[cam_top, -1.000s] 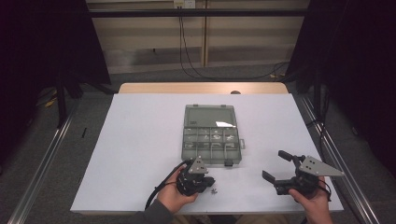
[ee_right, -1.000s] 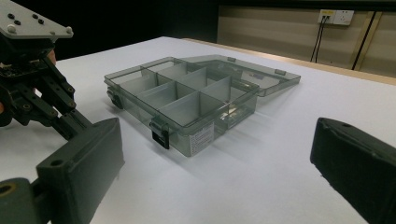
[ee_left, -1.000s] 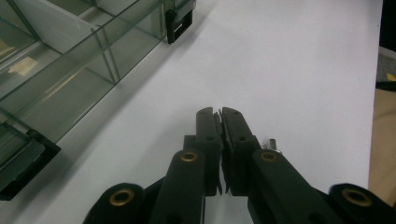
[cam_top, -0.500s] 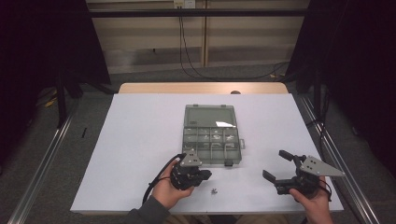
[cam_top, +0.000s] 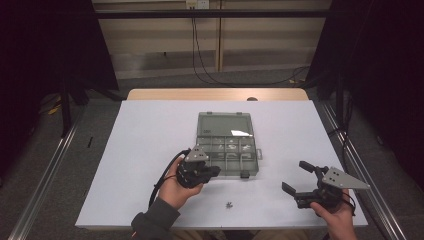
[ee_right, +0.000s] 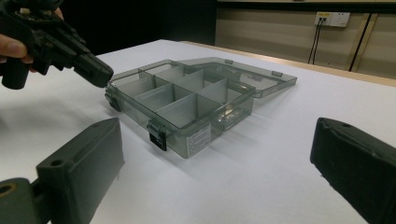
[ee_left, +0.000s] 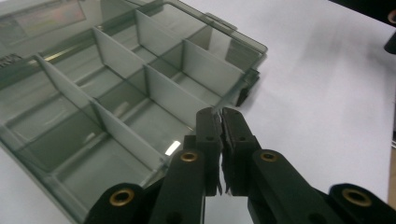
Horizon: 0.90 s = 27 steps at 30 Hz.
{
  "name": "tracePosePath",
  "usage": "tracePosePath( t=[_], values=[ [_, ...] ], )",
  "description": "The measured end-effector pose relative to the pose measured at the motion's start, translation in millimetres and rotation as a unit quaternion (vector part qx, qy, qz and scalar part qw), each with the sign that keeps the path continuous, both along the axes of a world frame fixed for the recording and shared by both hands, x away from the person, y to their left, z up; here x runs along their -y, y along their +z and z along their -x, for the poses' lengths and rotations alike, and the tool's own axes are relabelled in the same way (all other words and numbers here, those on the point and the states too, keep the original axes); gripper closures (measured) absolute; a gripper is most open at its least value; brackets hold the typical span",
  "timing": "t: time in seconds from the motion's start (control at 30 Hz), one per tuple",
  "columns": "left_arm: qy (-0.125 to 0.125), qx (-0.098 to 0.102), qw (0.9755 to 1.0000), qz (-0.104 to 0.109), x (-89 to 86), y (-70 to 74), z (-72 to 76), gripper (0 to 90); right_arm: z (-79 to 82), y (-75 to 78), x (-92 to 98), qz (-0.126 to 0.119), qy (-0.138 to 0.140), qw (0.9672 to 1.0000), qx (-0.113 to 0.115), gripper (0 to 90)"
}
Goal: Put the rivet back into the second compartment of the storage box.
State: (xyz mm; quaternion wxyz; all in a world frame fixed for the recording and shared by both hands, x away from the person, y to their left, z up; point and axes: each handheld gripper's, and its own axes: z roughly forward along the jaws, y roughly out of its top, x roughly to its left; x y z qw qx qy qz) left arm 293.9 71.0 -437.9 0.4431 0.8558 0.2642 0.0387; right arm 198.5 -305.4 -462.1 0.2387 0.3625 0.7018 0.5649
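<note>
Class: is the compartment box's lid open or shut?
Open. The compartment box has its lid folded back flat on the table, dividers exposed.

No legible text anywhere; small label on the organizer box (ee_right: 198,137) front too blurred to read.

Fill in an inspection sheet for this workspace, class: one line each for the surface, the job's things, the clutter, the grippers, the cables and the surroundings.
Surface: white table, mostly bare.
Job's things: translucent grey compartment box lying open, lid folded back flat; a few small parts loose on the table near the front edge.
Clutter: nothing seen.
Grippers: left gripper shut at the box's near corner, something tiny and pale at its tips, too small to identify; right gripper open, apart from the box, holding nothing.
Cables: black cable trailing from the left gripper; cables hanging from a wall socket.
Surroundings: dark curtains on both sides, grey floor.
</note>
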Motion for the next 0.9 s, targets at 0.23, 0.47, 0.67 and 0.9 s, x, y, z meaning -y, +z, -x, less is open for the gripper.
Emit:
tracePosePath(
  t=[0.23,0.47,0.67,0.9],
  values=[
    [0.016,0.003,0.9999,-0.002,0.9,7.2,-12.3,86.8,-0.3,-0.1,0.2,0.000,0.000,1.0000,0.000,2.6],
    [0.031,0.001,0.9995,0.000,5.1,7.6,-25.2,86.7,-0.1,0.1,0.2,-0.001,0.000,1.0000,0.001,2.5],
    [0.054,0.002,0.9985,-0.006,6.9,9.5,-40.6,86.7,-0.2,0.1,0.5,-0.002,-0.001,1.0000,0.001,2.5],
    [0.076,0.003,0.9970,-0.016,11.4,10.4,-56.1,86.7,-0.1,0.2,0.8,-0.002,-0.002,1.0000,0.002,2.5]
  ],
)
